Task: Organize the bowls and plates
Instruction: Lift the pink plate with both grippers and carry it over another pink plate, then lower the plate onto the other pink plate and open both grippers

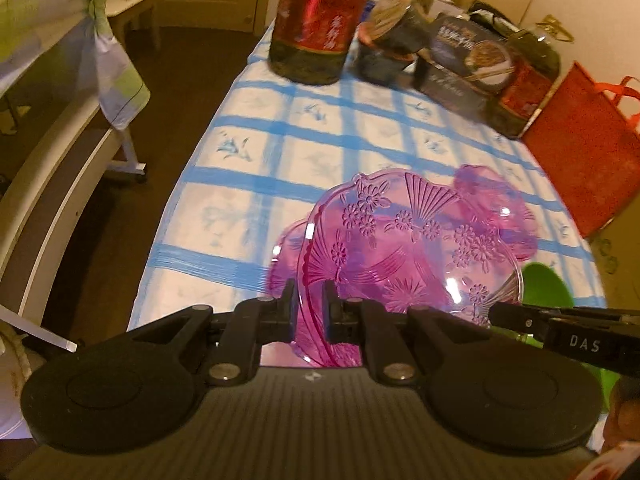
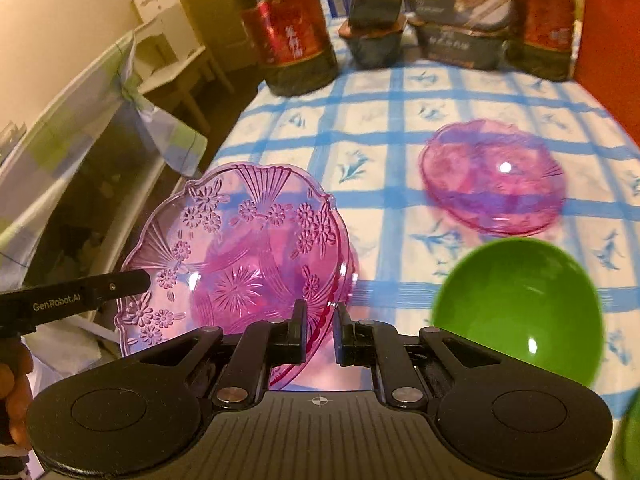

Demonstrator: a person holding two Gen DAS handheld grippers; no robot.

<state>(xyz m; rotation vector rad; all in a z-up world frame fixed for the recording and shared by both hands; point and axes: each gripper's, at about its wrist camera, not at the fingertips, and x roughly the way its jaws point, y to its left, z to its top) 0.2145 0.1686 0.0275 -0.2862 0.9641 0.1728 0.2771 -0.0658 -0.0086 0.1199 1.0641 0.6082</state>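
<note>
**Both hand-held grippers pinch one pink plate**

Left hand-held gripper [image 1: 307,300] and right hand-held gripper [image 2: 320,322] each clamp opposite rims of the embossed pink plate [image 2: 240,256], held tilted above the tabletop [image 2: 400,128]. Nearby rest another pink plate [image 2: 494,176] and a green bowl [image 2: 520,304].

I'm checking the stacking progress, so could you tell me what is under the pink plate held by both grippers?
Another pink dish shows below the tilted pink plate, on the checked tablecloth. Most of that dish is covered, so whether they touch cannot be seen.
</note>
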